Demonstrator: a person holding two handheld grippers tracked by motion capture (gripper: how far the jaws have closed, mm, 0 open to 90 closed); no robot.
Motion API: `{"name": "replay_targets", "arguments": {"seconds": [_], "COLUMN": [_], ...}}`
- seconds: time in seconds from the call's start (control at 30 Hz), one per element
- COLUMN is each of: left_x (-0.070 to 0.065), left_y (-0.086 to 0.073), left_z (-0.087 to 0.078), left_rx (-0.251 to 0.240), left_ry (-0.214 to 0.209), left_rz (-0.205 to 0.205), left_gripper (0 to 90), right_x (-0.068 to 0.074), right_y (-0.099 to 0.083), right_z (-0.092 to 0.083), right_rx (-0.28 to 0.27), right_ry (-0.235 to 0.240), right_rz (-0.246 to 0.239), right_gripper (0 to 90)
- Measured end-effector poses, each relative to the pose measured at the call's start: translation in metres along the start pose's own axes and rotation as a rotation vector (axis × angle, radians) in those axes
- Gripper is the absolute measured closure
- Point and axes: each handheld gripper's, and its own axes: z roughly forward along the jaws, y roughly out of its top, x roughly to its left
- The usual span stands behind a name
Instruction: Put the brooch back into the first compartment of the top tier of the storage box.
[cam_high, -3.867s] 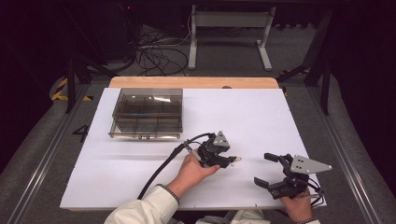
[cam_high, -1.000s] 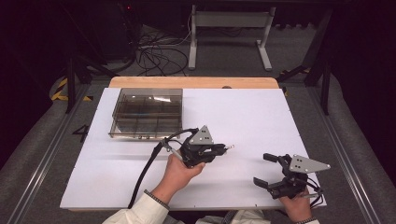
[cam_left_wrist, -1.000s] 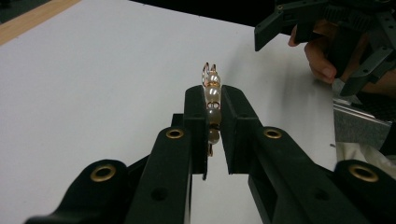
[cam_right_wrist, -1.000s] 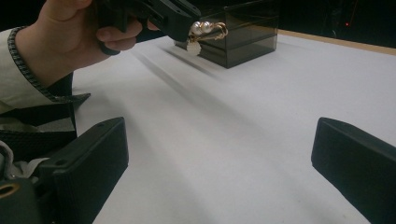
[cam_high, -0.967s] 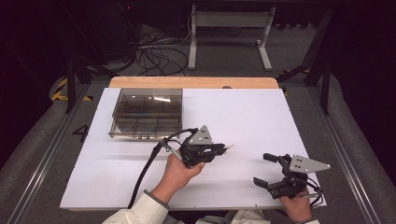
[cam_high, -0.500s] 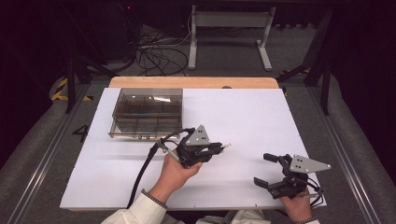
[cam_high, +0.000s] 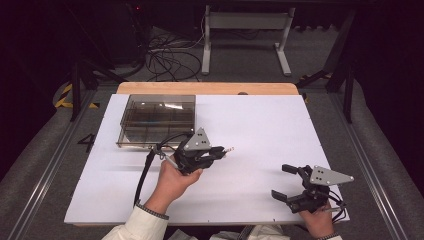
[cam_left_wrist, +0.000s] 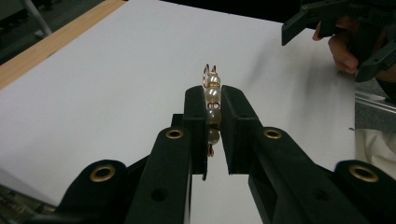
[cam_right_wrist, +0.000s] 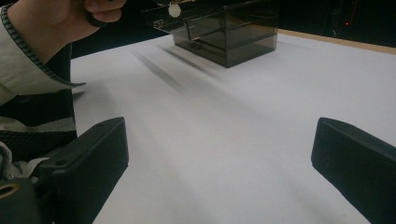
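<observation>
My left gripper (cam_high: 223, 150) hovers over the middle of the white table, just in front of the smoky clear box (cam_high: 157, 119). It is shut on a small piece of jewellery, a row of pearls on gold wire (cam_left_wrist: 214, 80), whose gold loop sticks out past the tips. In the left gripper view the pads (cam_left_wrist: 196, 107) clamp the pearls from both sides. In the right gripper view the pale hanging end of the jewellery (cam_right_wrist: 174, 8) shows at the top, in front of the box (cam_right_wrist: 233, 37). My right gripper (cam_high: 278, 181) rests near the front right edge, open wide with nothing between its fingers (cam_right_wrist: 98, 154).
The box has several compartments and stands at the back left of the white sheet (cam_high: 260, 130). A wooden table edge (cam_high: 210, 88) runs behind it. A black cable (cam_high: 145, 172) trails from the left gripper. Dark floor with cables and a stand lies beyond.
My left gripper has drifted left and a little up, closer to the box, with the jewellery still clamped. The right gripper has stayed put.
</observation>
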Motion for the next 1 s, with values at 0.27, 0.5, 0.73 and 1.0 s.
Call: {"name": "replay_targets", "arguments": {"seconds": [0.27,0.5,0.73,1.0], "left_x": [0.008,0.018,0.026,0.036], "left_y": [-0.002,-0.006,-0.010,-0.015], "left_z": [-0.016,-0.035,-0.049,-0.069], "left_rx": [-0.004,-0.015,-0.032,-0.044], "left_ry": [0.035,0.077,0.109,0.165], "left_rz": [-0.012,-0.032,-0.053,-0.075], "left_gripper": [82.1,82.1,82.0,82.0], "right_x": [0.000,0.000,0.000,0.000], "right_y": [0.000,0.000,0.000,0.000], "right_z": [0.000,0.000,0.000,0.000], "right_rx": [0.001,0.002,0.002,0.002], "right_ry": [-0.001,-0.002,-0.002,-0.003], "right_rz": [0.000,0.001,0.002,0.002], "right_gripper": [4.4,4.3,4.4,4.4]}}
